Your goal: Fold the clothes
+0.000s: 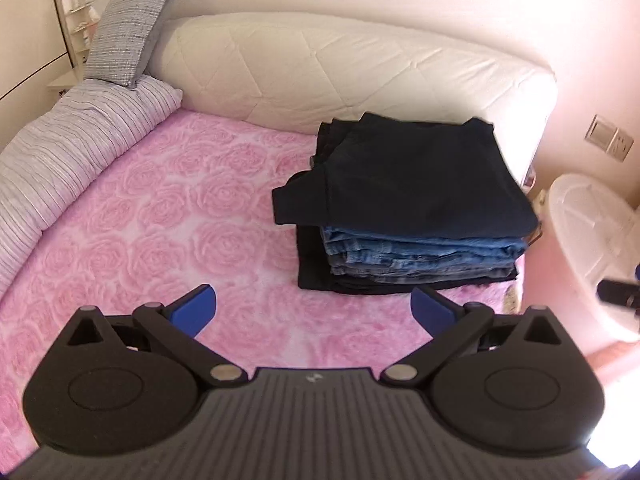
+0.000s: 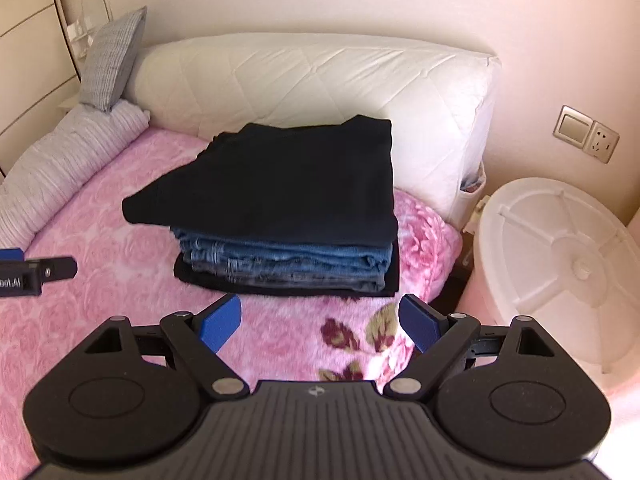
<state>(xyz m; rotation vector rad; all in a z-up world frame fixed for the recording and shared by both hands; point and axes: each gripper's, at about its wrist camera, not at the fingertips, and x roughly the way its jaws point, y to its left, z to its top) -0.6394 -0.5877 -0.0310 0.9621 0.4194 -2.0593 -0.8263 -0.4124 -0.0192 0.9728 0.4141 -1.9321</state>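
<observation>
A stack of folded clothes (image 1: 408,208) lies on the pink rose-pattern blanket (image 1: 160,220), by the white padded headboard. A black garment (image 1: 416,176) is on top, folded blue jeans (image 1: 420,252) under it, and a dark garment at the bottom. The stack also shows in the right wrist view (image 2: 288,216). My left gripper (image 1: 314,310) is open and empty, held above the blanket just in front of the stack. My right gripper (image 2: 320,322) is open and empty, in front of the stack near the bed's right edge. The left gripper's body shows at the left edge of the right wrist view (image 2: 36,274).
A grey striped duvet (image 1: 60,152) and a grey pillow (image 1: 128,28) lie along the bed's left side. The white headboard (image 2: 320,84) stands behind the stack. A white round plastic bin (image 2: 560,264) stands beside the bed on the right. A wall socket (image 2: 586,140) is above it.
</observation>
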